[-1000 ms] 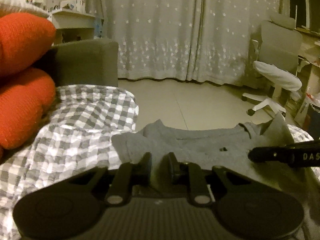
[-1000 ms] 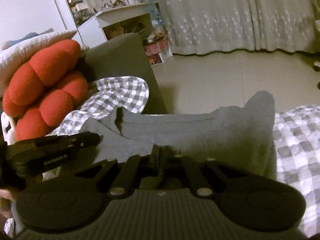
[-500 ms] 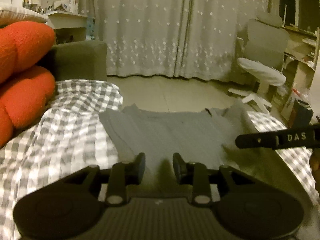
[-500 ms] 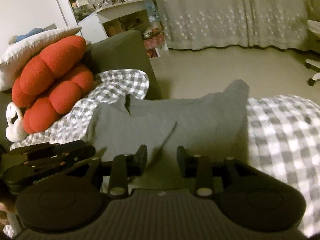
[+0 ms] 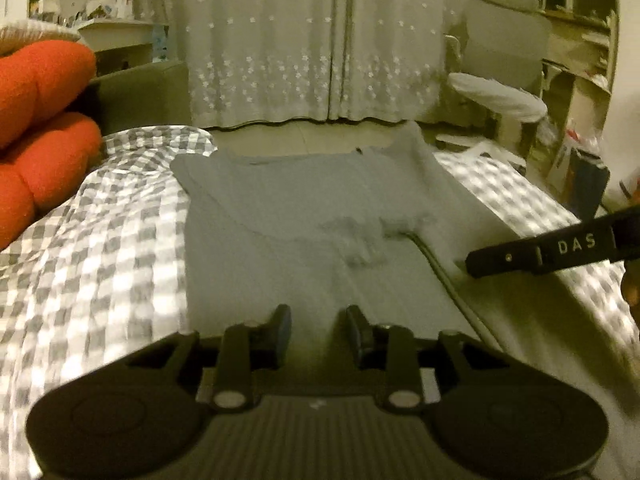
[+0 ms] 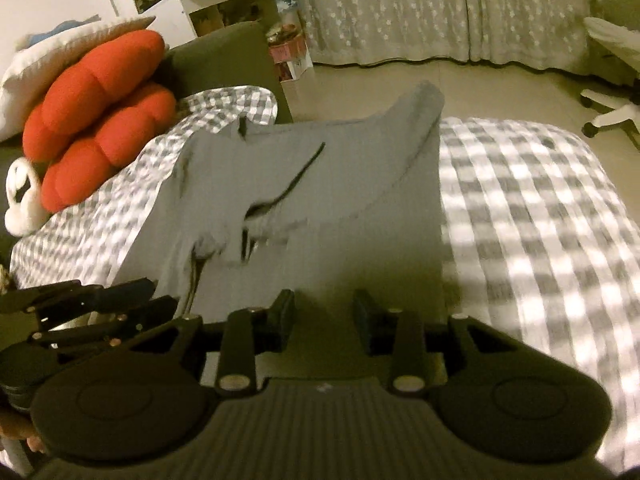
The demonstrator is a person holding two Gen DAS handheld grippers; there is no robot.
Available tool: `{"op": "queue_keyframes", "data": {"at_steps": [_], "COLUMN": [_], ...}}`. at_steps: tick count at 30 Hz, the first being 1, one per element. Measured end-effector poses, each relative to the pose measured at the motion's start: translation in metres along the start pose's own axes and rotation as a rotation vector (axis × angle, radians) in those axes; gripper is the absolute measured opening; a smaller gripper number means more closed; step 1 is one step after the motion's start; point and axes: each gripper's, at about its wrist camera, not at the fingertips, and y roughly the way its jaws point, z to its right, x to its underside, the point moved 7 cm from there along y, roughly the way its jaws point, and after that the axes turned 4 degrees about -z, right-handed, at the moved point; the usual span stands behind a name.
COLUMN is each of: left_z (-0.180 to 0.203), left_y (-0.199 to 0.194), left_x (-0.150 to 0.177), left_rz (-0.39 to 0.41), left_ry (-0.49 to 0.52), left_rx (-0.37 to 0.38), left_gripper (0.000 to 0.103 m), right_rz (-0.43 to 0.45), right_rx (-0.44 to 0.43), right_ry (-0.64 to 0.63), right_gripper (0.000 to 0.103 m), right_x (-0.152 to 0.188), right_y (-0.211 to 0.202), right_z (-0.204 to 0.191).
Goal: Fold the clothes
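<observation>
Both tools parted now: left tool point(image 5: 318, 330) and right tool point(image 6: 322, 316) released, jaws just opened within the last second, nothing between the pads of either. A second ago, pinching the near edge of the grey garment point(image 5: 304, 216); since then let go and drawn back toward the near side, so more cloth in view ahead. Garment left lying flat on the checked bed cover point(image 6: 520, 208), far corner point(image 6: 420, 100) poking up by the bed's edge, one doubled layer with a dark seam line across the middle. Red cushion point(image 6: 96, 120) well off to the left. Probably one fold just laid down and dropped; by the look of it, further folds still needed, with fresh grips on a new edge.
</observation>
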Motion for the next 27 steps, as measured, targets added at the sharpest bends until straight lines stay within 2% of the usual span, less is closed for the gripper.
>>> {"op": "queue_keyframes", "data": {"at_steps": [11, 18, 27], "left_z": [0.033, 0.042, 0.050], "left_y": [-0.047, -0.071, -0.096], "left_x": [0.046, 0.072, 0.096], "left_rz": [-0.018, -0.012, -0.026], "left_ry": [0.018, 0.016, 0.022], "left_rx": [0.030, 0.044, 0.030], "left_gripper": [0.031, 0.032, 0.033], "right_rz": [-0.001, 0.023, 0.071], "right_rx": [-0.003, 0.015, -0.054], "right_ry": [0.033, 0.003, 0.111], "right_gripper": [0.037, 0.037, 0.037], "right_x": [0.059, 0.089, 0.114], "right_y": [-0.041, -0.060, -0.079], "right_z": [-0.006, -0.012, -0.004]}}
